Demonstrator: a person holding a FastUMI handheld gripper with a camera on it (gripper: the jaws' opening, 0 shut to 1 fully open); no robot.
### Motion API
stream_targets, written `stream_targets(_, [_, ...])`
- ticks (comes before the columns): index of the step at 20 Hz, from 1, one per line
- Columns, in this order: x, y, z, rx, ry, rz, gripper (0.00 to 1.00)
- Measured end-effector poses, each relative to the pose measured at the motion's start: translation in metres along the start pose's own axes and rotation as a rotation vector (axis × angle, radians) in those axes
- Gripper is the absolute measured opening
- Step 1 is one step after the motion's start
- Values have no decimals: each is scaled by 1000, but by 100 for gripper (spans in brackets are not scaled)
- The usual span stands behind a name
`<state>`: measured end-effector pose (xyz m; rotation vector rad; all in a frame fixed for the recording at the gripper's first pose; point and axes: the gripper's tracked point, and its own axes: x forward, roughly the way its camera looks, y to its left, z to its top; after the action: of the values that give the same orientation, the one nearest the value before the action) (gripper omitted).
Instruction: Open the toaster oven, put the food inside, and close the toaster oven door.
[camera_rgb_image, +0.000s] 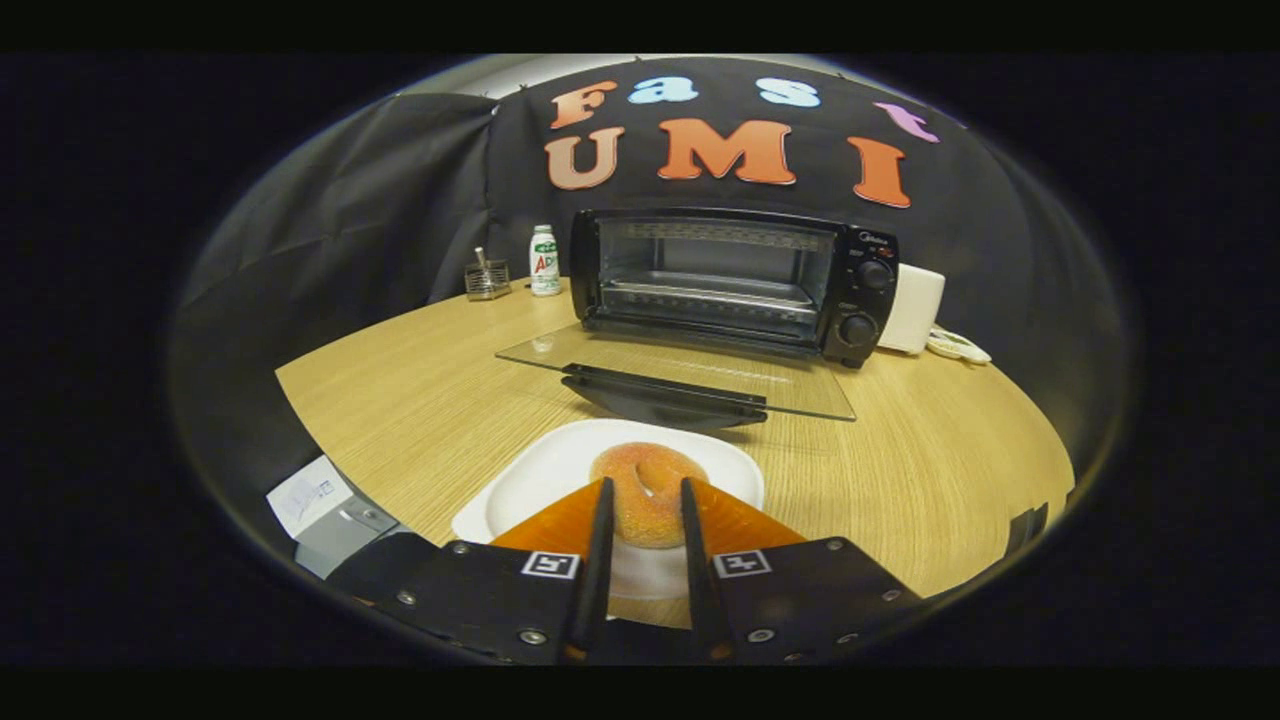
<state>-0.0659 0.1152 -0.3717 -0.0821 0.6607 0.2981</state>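
Doughnut (648, 495) on white plate (540, 475), just in front of open toaster oven (735, 280). Oven door (680, 370) dropped flat onto table (420, 400), leaving a free path to the rack. Gripper (646, 505) straddling doughnut, jaws narrowed around its sides, apparently pinching it; firm contact hard to confirm. Placed so for a straight lift forward, probably. Count: one doughnut, one plate, one oven, two knobs (866, 300), one bottle (544, 260), one small wire basket (487, 280).

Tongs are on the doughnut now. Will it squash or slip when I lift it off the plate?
The doughnut looks soft and sugar-coated, so it may dent between the tongs closed on its sides. Probably light. Its ring shape could pivot or drop onto the white plate if held loosely.
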Motion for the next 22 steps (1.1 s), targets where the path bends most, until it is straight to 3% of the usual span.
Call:
stream_targets(1, [1, 1, -1, 23, 4, 9, 26])
stream_targets(3, [-1, 3, 1, 97, 16, 36, 24])
stream_targets(10, [-6, 9, 38, 228, -75, 81, 24])
stream_targets(18, [15, 4, 123, 576, -253, 211, 24])
stream_targets(22, [42, -11, 155, 692, -279, 229, 23])
